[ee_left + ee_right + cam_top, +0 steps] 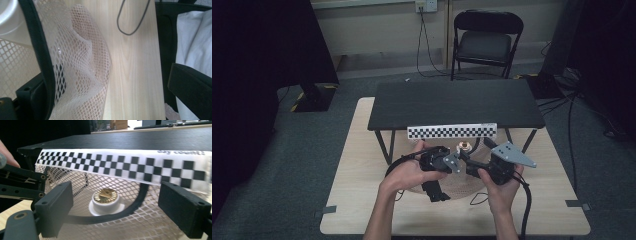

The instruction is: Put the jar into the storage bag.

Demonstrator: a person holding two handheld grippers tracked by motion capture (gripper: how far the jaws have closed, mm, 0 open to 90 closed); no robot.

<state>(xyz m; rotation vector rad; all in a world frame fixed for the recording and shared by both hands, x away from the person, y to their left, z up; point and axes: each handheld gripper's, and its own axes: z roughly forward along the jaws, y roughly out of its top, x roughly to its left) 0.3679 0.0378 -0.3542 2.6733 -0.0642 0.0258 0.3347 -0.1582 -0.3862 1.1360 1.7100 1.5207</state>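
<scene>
Pale woodgrain table (135, 75); white diamond-mesh net (82, 62), black rim.

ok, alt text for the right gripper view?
A white, gold-topped cap sits in white mesh with a black rim, between the right gripper's two open black jaws. Behind it, a black-and-white checkered strip runs along a black shelf's edge; the left gripper enters at left.

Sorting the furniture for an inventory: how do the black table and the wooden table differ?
The black table is dark, smaller and raised on thin legs; the wooden table is pale, wider and lower, carrying the black one. The black table bears a checkered strip on its front edge; the wooden table has none. Both have flat rectangular tops.
</scene>
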